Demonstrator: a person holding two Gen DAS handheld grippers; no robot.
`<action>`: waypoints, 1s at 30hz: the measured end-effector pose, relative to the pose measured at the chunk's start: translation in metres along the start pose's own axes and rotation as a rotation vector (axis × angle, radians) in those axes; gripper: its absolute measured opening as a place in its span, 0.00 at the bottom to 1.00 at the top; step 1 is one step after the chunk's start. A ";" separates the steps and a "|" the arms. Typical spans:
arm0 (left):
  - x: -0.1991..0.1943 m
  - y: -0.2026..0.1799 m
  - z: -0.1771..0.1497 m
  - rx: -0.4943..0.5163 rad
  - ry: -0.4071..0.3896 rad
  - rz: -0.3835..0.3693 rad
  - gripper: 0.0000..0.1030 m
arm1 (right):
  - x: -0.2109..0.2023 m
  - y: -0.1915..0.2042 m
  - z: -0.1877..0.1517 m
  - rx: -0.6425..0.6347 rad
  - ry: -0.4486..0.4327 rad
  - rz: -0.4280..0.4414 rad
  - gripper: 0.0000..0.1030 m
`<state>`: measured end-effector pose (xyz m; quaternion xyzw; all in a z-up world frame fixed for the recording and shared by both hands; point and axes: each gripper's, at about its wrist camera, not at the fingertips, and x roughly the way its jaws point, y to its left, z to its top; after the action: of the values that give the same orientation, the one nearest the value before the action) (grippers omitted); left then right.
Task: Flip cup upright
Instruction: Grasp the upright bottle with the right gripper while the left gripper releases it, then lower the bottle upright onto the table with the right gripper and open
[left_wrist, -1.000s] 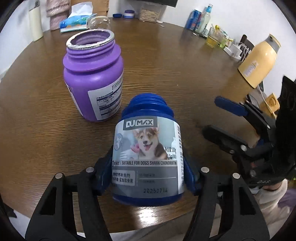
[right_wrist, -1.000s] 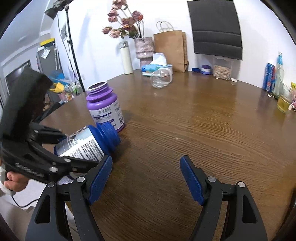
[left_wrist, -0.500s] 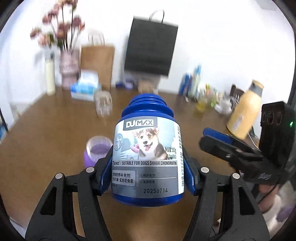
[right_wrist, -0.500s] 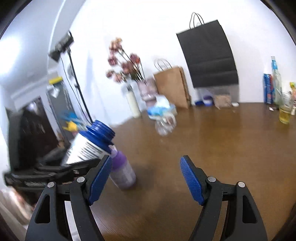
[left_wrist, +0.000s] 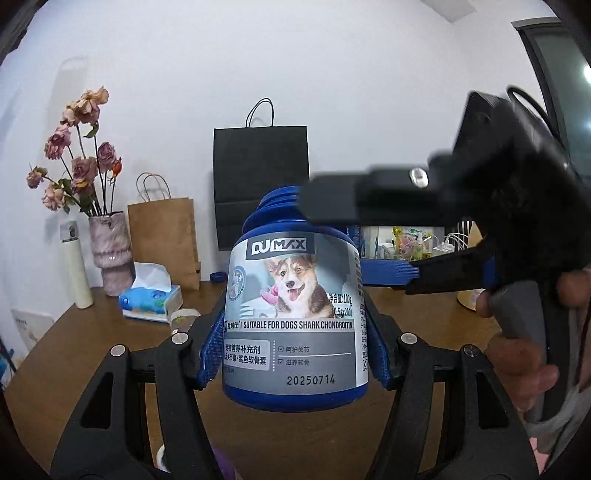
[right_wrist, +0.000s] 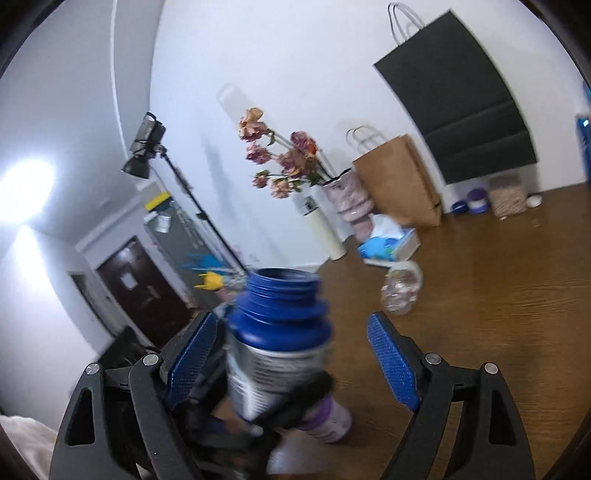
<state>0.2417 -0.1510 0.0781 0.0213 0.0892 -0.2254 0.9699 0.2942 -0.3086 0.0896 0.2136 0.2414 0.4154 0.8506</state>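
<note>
A blue supplement bottle (left_wrist: 295, 325) with a dog on its label is held off the table, mouth up, and my left gripper (left_wrist: 293, 350) is shut on its lower body. In the right wrist view the same blue bottle (right_wrist: 277, 350) stands between the blue pads of my right gripper (right_wrist: 291, 360), which is open. Its left pad is close to the bottle and a gap shows on the right side. In the left wrist view my right gripper (left_wrist: 336, 240) reaches in from the right at the bottle's neck and shoulder, with a hand (left_wrist: 517, 350) on its handle.
A purple bottle (right_wrist: 328, 421) stands on the brown round table (right_wrist: 498, 295) just beneath the blue one. Farther back lie a clear glass jar (right_wrist: 400, 291) on its side and a tissue pack (left_wrist: 149, 301). A flower vase (left_wrist: 110, 251) and paper bags (left_wrist: 166, 240) stand at the wall.
My left gripper has lifted the blue bottle from lying on the table and turned it mouth up. My right gripper has swung in from the side and now brackets its upper part.
</note>
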 end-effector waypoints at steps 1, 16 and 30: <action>0.001 0.000 -0.001 -0.006 -0.003 -0.002 0.58 | 0.008 -0.002 0.002 0.003 0.020 0.009 0.85; 0.021 0.021 -0.010 -0.072 0.070 -0.013 0.58 | 0.053 -0.026 0.004 0.014 0.113 0.003 0.66; 0.067 0.050 -0.009 -0.185 0.403 -0.006 0.77 | 0.045 -0.024 0.002 -0.332 0.028 -0.477 0.66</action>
<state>0.3215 -0.1346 0.0566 -0.0235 0.3016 -0.2104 0.9296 0.3343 -0.2860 0.0671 0.0028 0.2252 0.2406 0.9442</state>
